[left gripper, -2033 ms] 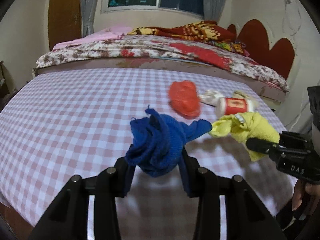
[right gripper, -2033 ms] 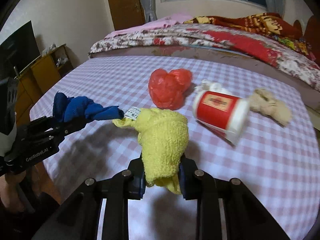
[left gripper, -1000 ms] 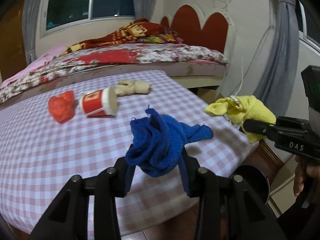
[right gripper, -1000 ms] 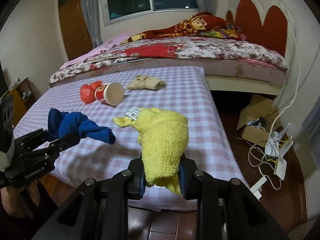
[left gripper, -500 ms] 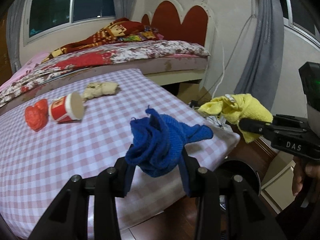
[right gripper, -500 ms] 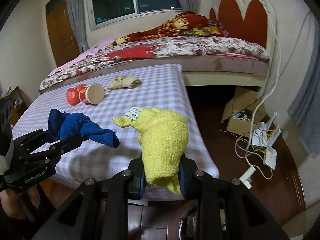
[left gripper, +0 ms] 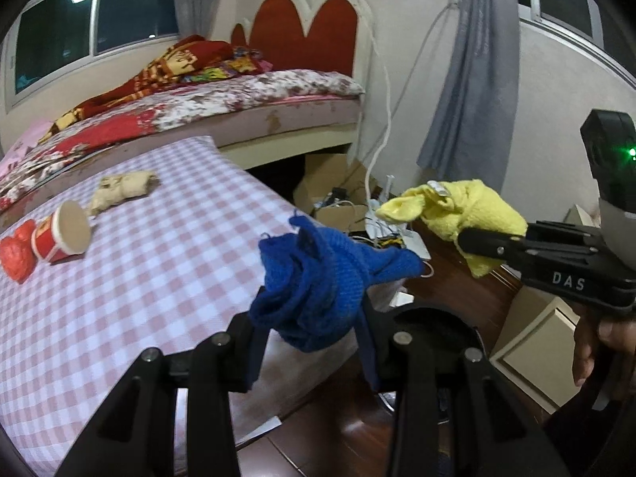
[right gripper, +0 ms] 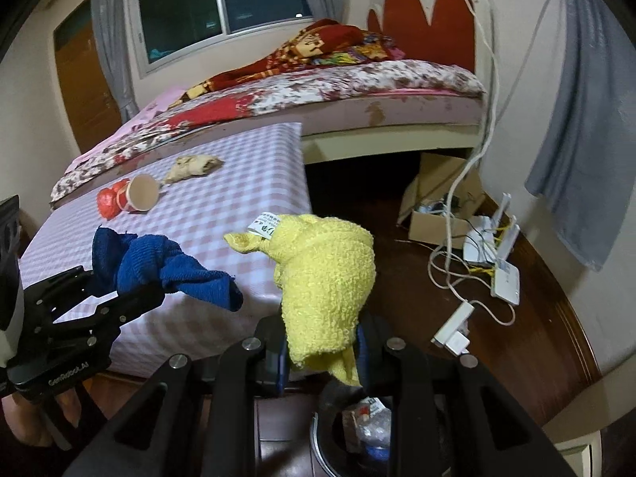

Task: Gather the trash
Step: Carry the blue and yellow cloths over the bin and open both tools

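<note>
Right gripper (right gripper: 320,351) level above the bin (right gripper: 359,431), jaws clenched on the yellow cloth (right gripper: 326,278). Left gripper (left gripper: 310,338) alongside, past the checked surface (left gripper: 131,278) edge, jaws clenched on the blue cloth (left gripper: 318,282). Farther from the bin, on the surface: paper cup (left gripper: 61,236), red bag (left gripper: 16,250), beige wad (left gripper: 123,187).

Left gripper (left gripper: 310,342): black two-finger unit, jaws drawn in and clamped on a blue cloth (left gripper: 322,282) that bunches up above and ahead of the fingertips, one tail trailing to the jaws' right. Held level, pointing forward.

Right gripper (right gripper: 320,351): black two-finger unit, jaws drawn in and clamped on a yellow cloth (right gripper: 326,278) that stands upright between them, its tagged end leaning left beyond the tips.

Right hand (left gripper: 600,342): wrapped round the handle behind the jaws, partly in view.
</note>
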